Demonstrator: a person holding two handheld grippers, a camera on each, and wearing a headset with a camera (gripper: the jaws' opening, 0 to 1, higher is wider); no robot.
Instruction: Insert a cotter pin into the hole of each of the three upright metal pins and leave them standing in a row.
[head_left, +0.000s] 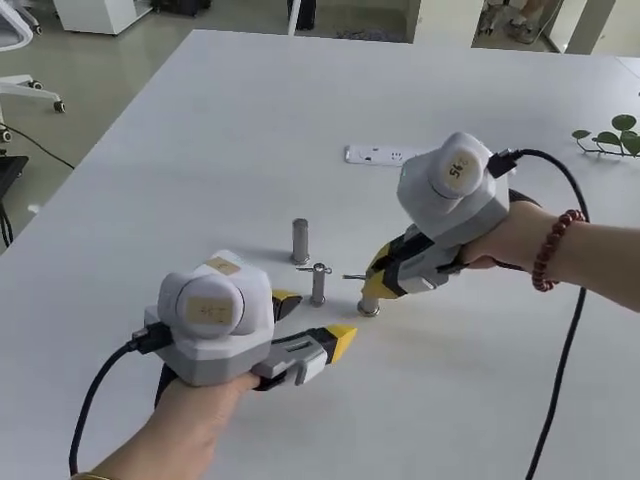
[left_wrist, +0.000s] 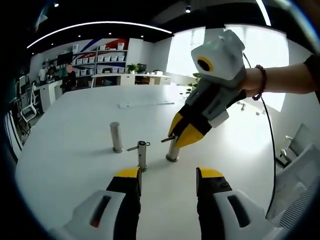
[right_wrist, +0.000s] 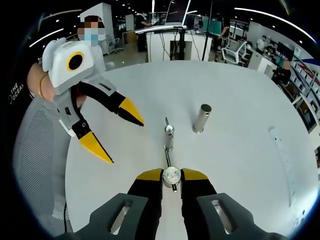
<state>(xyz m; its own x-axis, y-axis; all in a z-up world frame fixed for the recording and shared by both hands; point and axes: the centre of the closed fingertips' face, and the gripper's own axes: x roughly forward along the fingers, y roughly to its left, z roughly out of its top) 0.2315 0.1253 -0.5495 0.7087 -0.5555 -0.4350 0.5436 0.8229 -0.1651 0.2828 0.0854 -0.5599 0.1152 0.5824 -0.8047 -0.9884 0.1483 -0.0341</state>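
Note:
Three upright metal pins stand in a row on the white table (head_left: 200, 150). The far pin (head_left: 300, 241) (left_wrist: 116, 137) (right_wrist: 202, 118) is bare. The middle pin (head_left: 318, 283) (left_wrist: 142, 155) (right_wrist: 169, 137) has a cotter pin through its top. My right gripper (head_left: 376, 280) (left_wrist: 179, 136) (right_wrist: 172, 181) is at the top of the near pin (head_left: 369, 304) (left_wrist: 173, 151) (right_wrist: 171, 176), shut on a cotter pin (head_left: 355, 277) (left_wrist: 167, 139) that points toward the middle pin. My left gripper (head_left: 316, 320) (left_wrist: 170, 176) (right_wrist: 122, 140) hovers open just in front of the row, holding nothing.
A white power strip (head_left: 385, 155) (left_wrist: 145, 104) lies further back on the table. Green plant leaves (head_left: 610, 138) reach in at the right edge. Black cables trail from both grippers. Office chairs stand off the table's left side.

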